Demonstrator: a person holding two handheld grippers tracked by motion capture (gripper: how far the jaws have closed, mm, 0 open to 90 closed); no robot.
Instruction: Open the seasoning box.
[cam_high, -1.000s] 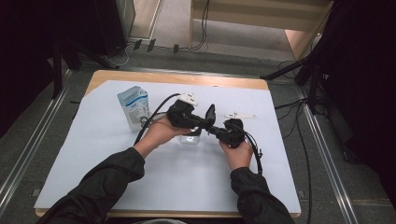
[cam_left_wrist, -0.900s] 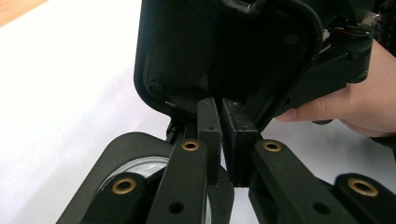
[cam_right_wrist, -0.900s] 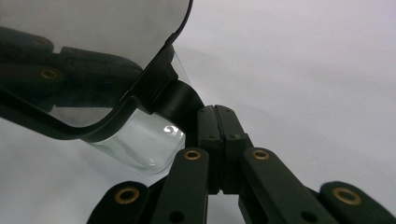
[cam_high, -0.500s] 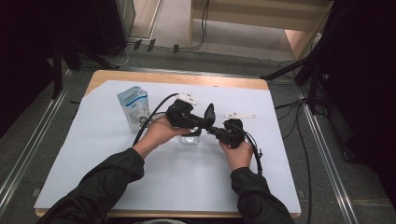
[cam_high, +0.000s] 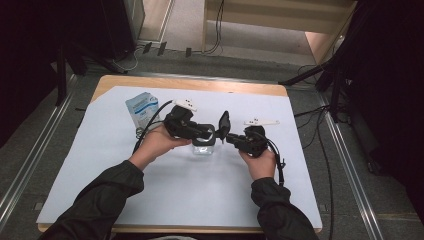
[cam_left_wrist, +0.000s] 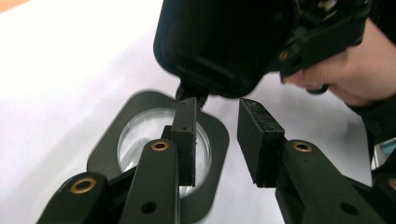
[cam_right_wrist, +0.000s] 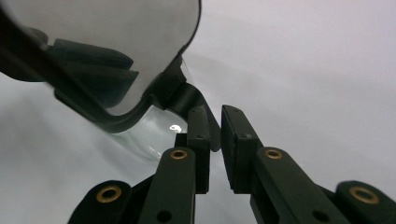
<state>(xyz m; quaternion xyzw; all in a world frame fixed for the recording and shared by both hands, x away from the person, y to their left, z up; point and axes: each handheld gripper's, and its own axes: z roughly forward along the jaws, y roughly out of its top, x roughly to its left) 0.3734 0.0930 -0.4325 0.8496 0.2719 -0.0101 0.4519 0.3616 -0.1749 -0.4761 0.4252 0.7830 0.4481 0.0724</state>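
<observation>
A clear glass jar (cam_high: 204, 148) with a black squared rim (cam_left_wrist: 103, 140) stands mid-table. Its black lid (cam_high: 224, 122) is flipped up on edge. In the left gripper view the lid (cam_left_wrist: 219, 46) looms just beyond the jaws. My left gripper (cam_high: 206, 133) is open over the jar's mouth with nothing between its jaws, which have just been opening. From the right, my right gripper (cam_high: 230, 138) has the lid's thin tab (cam_right_wrist: 211, 122) between its jaws. They have just been opening, and a slim gap shows beside the tab.
A blue and white box (cam_high: 141, 108) stands at the back left of the white mat (cam_high: 90, 165). Cables trail from both grippers, one (cam_high: 150, 125) running past the box. The wooden table edge (cam_high: 190, 83) is at the back.
My left gripper's jaws have parted and the hand has drawn back a little to the left, off the lid. The right hand and the upright lid have stayed in place.
</observation>
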